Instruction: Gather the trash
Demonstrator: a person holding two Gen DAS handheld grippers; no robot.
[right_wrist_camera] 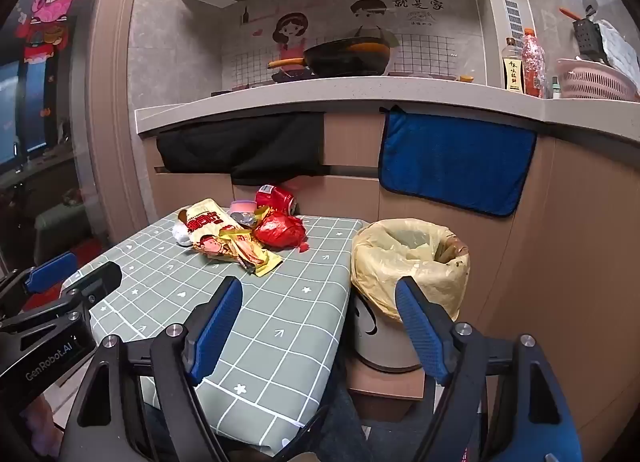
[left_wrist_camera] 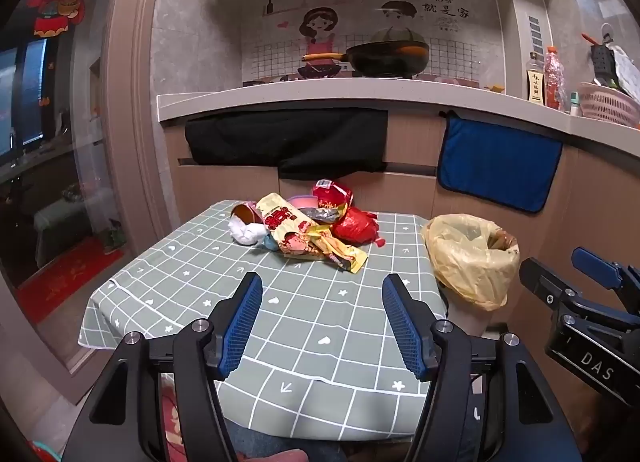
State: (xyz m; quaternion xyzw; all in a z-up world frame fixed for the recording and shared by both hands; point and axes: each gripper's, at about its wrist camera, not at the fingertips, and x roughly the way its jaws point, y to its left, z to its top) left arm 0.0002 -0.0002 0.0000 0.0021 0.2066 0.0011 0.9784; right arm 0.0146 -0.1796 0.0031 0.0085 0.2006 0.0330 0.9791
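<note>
Grippers first: left gripper (left_wrist_camera: 322,320) and right gripper (right_wrist_camera: 320,328) both hang spread wide and empty over the checked tablecloth (left_wrist_camera: 312,346). Beyond them, at the cloth's far edge, lies the wrapper pile (left_wrist_camera: 308,227); the yellow-lined bin (right_wrist_camera: 412,262) stands just beside the table. A loose pinch could spill crumpled wrappers short of the bin.

Behind the yellow snack wrapper (left_wrist_camera: 308,236), the brown cup (left_wrist_camera: 245,213) shows only its rim and the pink tub (left_wrist_camera: 302,201) only its top edge. The crumpled grey foil (left_wrist_camera: 322,215), between that wrapper and the red bag (left_wrist_camera: 354,225), is too creased to identify. Right of the wrapper, the contents of the yellow bin liner (right_wrist_camera: 408,258) are too dim to name. The right claw (left_wrist_camera: 576,286) is cut off by the left wrist picture's edge.
</note>
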